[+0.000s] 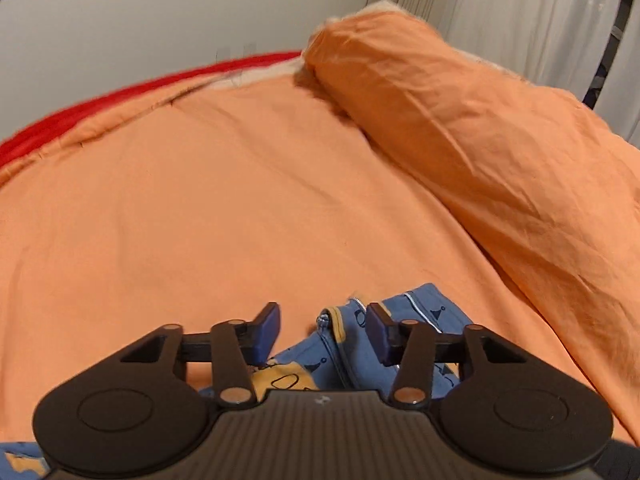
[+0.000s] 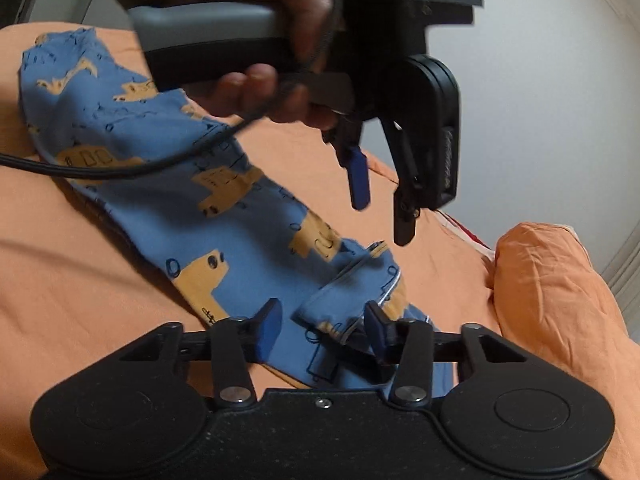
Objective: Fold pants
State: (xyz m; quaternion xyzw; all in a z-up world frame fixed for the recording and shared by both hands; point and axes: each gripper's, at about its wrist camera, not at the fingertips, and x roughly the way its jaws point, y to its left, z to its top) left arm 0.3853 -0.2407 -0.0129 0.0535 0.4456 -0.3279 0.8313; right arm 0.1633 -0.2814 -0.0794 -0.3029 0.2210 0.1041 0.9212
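- One pair of pants (image 2: 208,184) lies on the orange bed (image 2: 80,280), long axis from upper left to lower centre of the right wrist frame.
- Two grippers: left gripper (image 2: 380,204) and right gripper (image 2: 320,332) both hold jaws apart, empty.
- One pillow (image 1: 460,120) at upper right.
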